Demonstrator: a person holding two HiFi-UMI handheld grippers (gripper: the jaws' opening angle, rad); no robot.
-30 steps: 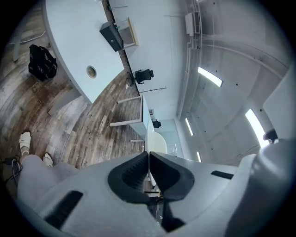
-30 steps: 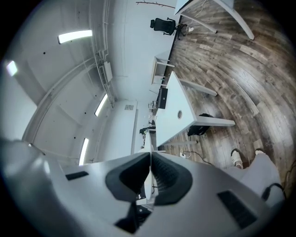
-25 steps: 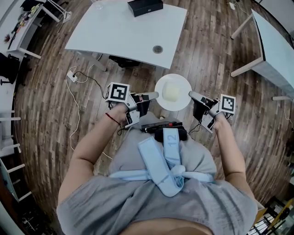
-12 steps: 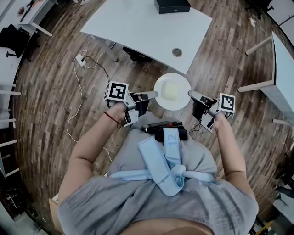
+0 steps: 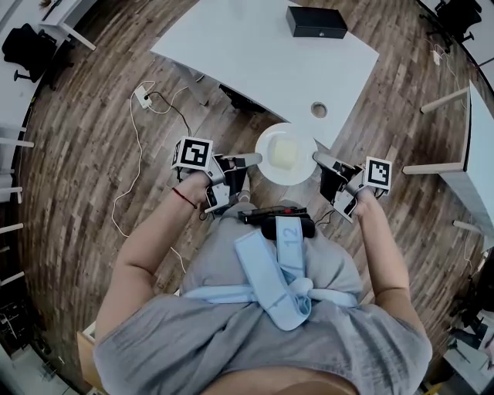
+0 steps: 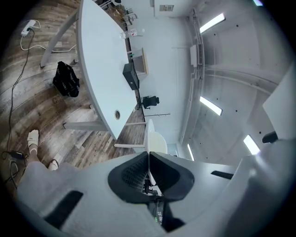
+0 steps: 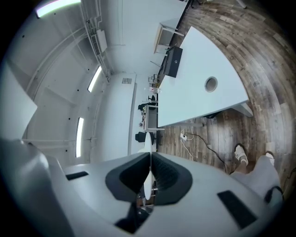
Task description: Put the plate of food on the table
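Two claws hold one white plate (image 5: 267, 145) betw. them, up in the air in front of the person's tummy. The left claw (image 5: 257, 160) is shut tight on the plate's left rim & the right claw (image 5: 317, 159) is shut tight on its right rim. In the left gripper view the thin plate edge runs right into the pinch of the two dark pads, w/ no gap. Same in the right gripper view: pads tight on the rim. A pale yellow block of food (image 5: 285, 154) sits in the middle of the plate. The plate looks flat, not tipped.

The plate isn't on the surface (image 5: 247, 54) yet. It hangs over the wood floor (image 5: 93, 154), just beside the near corner of the big white surface. At the far side of the surface sits a black box (image 5: 316, 21). A small round hole (image 5: 319, 110) is in the top, near the corner by the plate. On the floor to the left lies a white power strip (image 5: 142, 96) w/ a long cord. The left claw has a cube (image 5: 193, 153) w/ black & white squares.
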